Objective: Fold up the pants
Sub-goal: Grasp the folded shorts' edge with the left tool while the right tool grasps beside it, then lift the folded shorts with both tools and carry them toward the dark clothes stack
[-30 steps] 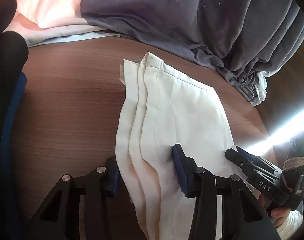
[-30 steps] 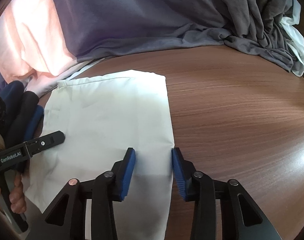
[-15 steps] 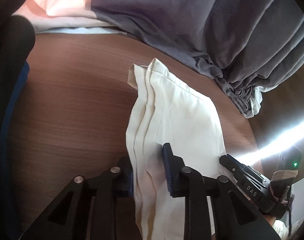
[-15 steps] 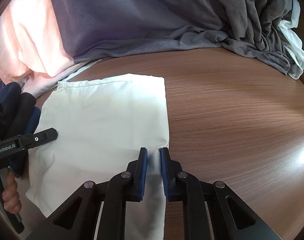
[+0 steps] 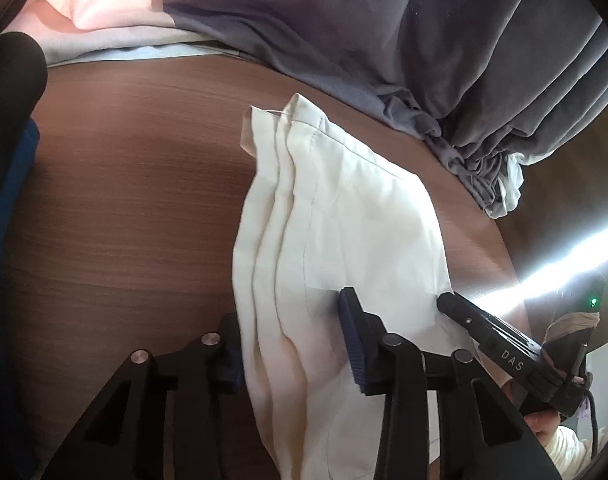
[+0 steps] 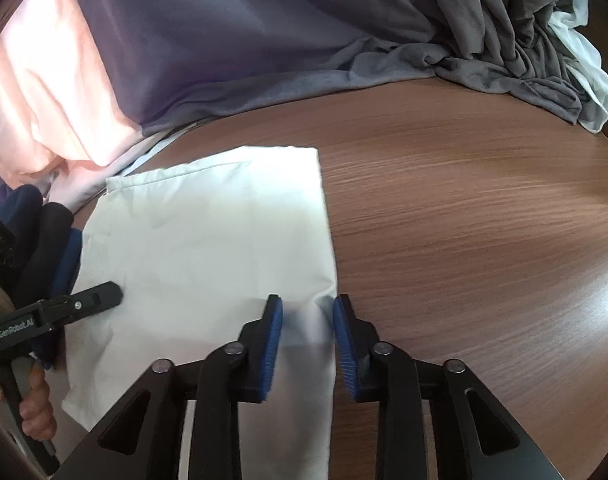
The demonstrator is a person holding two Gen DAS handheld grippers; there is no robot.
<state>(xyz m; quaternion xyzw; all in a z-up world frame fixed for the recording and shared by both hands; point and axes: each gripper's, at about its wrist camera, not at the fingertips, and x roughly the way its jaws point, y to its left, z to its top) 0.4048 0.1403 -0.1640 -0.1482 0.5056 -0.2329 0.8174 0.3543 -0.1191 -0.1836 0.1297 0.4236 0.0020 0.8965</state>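
Cream pants [image 6: 208, 248] folded flat on the wooden bench [image 6: 463, 220], near edge cut off below both views. Left gripper [image 5: 290, 350] jaws opening, layered side edge between them — left pad half hidden behind cloth. Right gripper [image 6: 307, 340] jaws opening, astride the opposite edge, pads clear. Grey fabric heap [image 6: 264, 32] behind, extent hidden.

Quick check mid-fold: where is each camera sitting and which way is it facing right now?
Left wrist: on the left gripper, facing down along the pants' layered left edge; the right gripper and fingers show lower right.
Right wrist: on the right gripper, facing down along the pants' right edge; the left gripper and a hand show at left.
Shared: pants, table, grey cloth heap.
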